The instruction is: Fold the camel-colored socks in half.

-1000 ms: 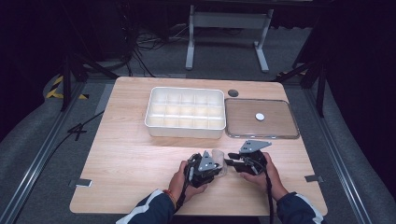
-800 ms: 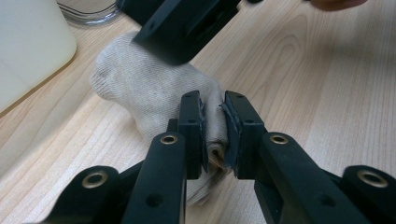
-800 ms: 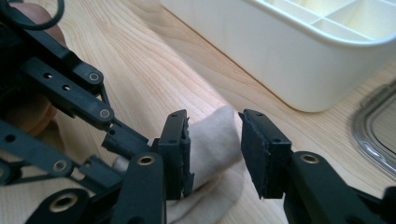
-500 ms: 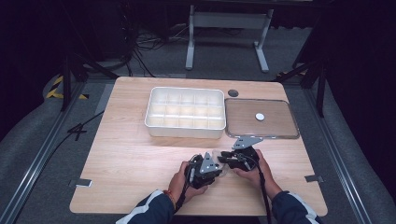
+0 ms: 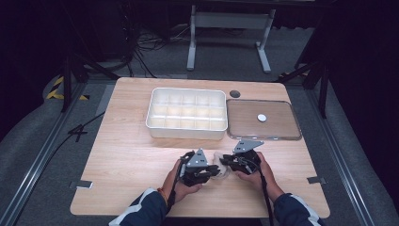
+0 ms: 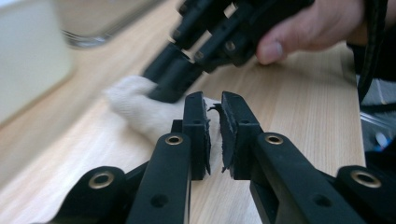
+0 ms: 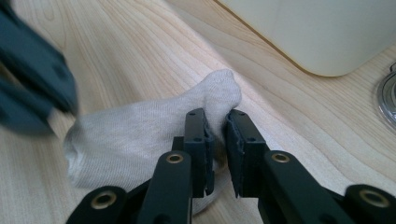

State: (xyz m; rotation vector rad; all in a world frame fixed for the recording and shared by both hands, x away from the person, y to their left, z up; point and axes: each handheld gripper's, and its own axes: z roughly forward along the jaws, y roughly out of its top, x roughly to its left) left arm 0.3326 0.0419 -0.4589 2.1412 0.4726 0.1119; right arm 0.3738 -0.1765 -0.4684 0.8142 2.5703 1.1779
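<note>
So both grippers were down at the near edge of the tabletop (image 5: 122,155), working a small pale sock (image 7: 140,126) that lay flat between them. Compared with a second earlier, the right gripper (image 5: 229,162) had slid left toward the left gripper (image 5: 212,170), so the two ended up almost nose to nose over the sock. Both sets of jaws had just been closing: in the left gripper view the left gripper (image 6: 215,116) was pinched nearly shut on one end of the fabric, and in the right gripper view the right gripper (image 7: 217,128) was clamped on a fold near the toe. I'd guess that means the grab was done and some folding or lifting came next. The white tray (image 5: 187,114) and the lid (image 5: 263,119) sat untouched at the far side.
</note>
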